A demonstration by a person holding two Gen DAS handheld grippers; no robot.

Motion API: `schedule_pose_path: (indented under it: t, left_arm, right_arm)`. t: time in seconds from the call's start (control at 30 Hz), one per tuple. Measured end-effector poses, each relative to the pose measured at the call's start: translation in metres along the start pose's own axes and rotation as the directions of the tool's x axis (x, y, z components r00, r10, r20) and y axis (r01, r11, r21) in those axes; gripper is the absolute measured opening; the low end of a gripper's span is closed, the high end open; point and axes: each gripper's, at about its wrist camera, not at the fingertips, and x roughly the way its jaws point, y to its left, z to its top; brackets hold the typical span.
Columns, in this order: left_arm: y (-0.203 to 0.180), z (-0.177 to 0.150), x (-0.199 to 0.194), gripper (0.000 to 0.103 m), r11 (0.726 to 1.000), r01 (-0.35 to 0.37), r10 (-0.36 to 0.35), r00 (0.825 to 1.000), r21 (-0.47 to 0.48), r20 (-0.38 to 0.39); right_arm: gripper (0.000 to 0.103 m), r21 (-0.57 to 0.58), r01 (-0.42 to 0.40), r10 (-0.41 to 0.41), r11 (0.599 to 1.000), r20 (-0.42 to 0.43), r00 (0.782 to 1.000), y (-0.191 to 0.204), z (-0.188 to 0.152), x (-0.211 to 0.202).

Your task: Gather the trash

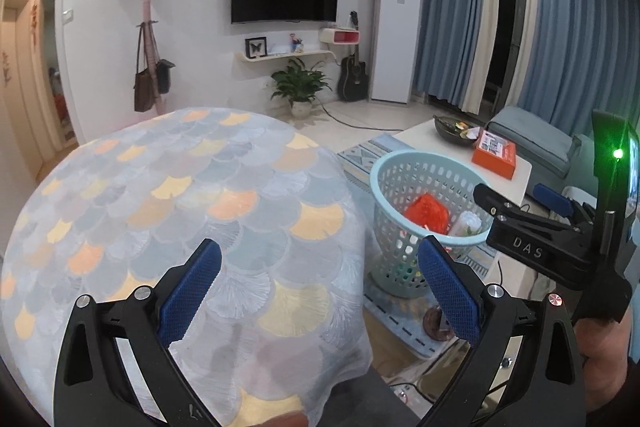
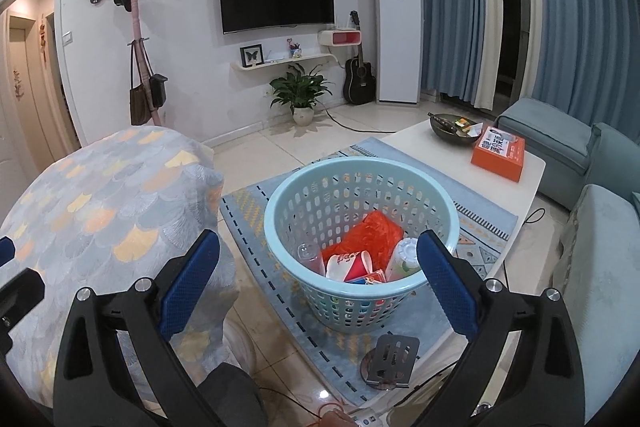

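Observation:
A light blue perforated basket [image 2: 360,195] stands on the rug and holds trash: an orange plastic bag [image 2: 372,233], a red and white paper cup [image 2: 348,263], a clear cup [image 2: 310,255] and a white bottle [image 2: 404,255]. The basket also shows in the left wrist view [image 1: 420,171]. My right gripper [image 2: 318,279] is open and empty, just above the basket's near rim. My left gripper [image 1: 320,287] is open and empty over the round table with the scale-pattern cloth [image 1: 180,207], left of the basket. The right gripper's body [image 1: 532,239] shows beside it.
A white coffee table [image 2: 500,179] carries an orange box [image 2: 498,153] and a dark bowl [image 2: 454,125]. A blue sofa [image 2: 592,219] sits at right. A metal stand [image 2: 392,359] lies on the patterned rug [image 2: 256,211]. A potted plant [image 2: 300,95], a guitar [image 2: 358,79] and a coat rack [image 2: 140,67] line the far wall.

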Motion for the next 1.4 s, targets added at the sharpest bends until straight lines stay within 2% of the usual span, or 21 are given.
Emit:
schedule_pose_path:
  t: [0.93, 1.4]
  left_arm:
    - [-0.0062, -0.0028, -0.0027, 0.096, 0.999, 0.035, -0.035, 0.999, 0.016, 0.002]
    - [-0.0068, -0.0033, -0.003, 0.096, 0.999, 0.021, -0.021, 1.0, 0.028, 0.004]
  right_arm:
    - [0.094, -0.003, -0.016, 0.016, 1.0, -0.013, 1.0, 0.001, -0.0024, 0.0049]
    - [0.094, -0.004, -0.016, 0.016, 1.0, -0.016, 1.0, 0.0015, -0.0033, 0.005]
